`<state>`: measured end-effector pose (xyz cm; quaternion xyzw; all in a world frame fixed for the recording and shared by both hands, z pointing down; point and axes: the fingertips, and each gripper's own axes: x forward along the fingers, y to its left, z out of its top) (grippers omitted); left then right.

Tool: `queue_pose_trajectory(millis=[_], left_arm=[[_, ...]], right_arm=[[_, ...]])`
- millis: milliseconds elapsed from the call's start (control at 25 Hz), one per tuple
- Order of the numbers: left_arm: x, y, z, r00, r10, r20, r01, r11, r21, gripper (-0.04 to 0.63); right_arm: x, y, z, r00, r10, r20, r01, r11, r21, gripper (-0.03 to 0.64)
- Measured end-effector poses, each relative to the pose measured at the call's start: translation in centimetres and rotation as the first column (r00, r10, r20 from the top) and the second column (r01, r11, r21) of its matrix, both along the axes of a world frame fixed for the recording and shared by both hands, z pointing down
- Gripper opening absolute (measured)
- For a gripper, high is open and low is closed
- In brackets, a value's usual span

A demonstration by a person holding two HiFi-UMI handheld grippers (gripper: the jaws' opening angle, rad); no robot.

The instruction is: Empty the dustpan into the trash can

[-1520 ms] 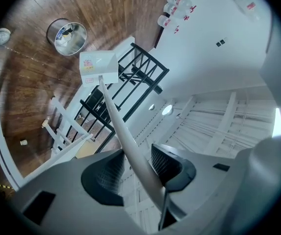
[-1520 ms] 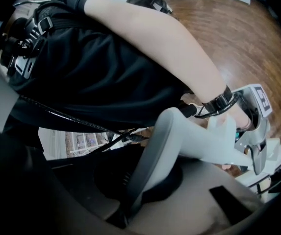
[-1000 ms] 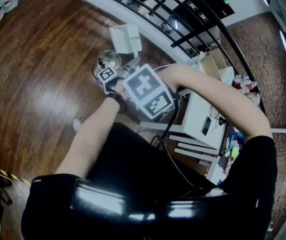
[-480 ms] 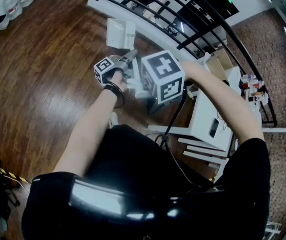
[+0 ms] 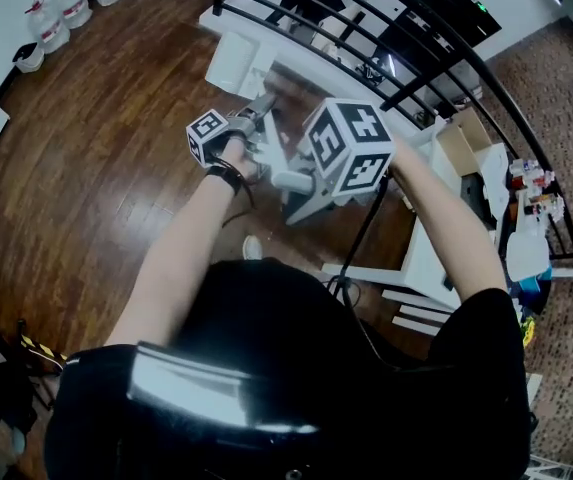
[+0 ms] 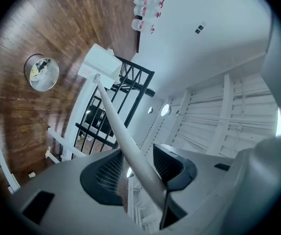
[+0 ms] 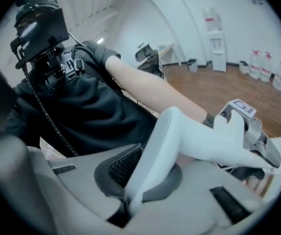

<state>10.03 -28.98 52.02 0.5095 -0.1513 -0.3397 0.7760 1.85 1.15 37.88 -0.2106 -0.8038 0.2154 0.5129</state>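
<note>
White dustpan [image 6: 101,65] raised, handle [image 6: 112,111] pinched by right gripper [image 7: 140,180], loose between just-opening jaws of left gripper [image 6: 130,168]; trash can [image 6: 42,72] left, unreached, tipping undone.

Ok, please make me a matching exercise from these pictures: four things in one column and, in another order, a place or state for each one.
Things:
1. trash can
2. dustpan
3. water bottles
4. right claw

Places or states:
A. in a row along the white wall
B. shut on the white handle grip
C. round, standing on the wooden floor
D. white, at the far end of the long pole

Pairs: 1-C, 2-D, 3-A, 4-B.
</note>
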Motion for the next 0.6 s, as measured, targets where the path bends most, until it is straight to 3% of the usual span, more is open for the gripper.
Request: queue_pose_trajectory(millis=[280,480,600], left_arm=[[-2.9,-2.7,-1.3,0.999,-0.019,0.050,0.015,0.998,0.064,0.186],[-4.9,-4.3,-1.5,0.994,-0.040,0.100,0.031,0.995,0.090,0.186],[-4.8,-3.3,-2.5,0.994,0.019,0.110,-0.033,0.992,0.123,0.186]], right_arm=[[-1.7,-3.1,-2.1,0.952,0.113,0.286,-0.135,0.989,0.060,0.006],[-2.5,-4.8,-2.9,0.883,0.165,0.439,-0.211,0.976,0.059,0.006],[-2.8,-5.3,-3.3,0.821,0.193,0.537,-0.251,0.967,0.035,0.006]])
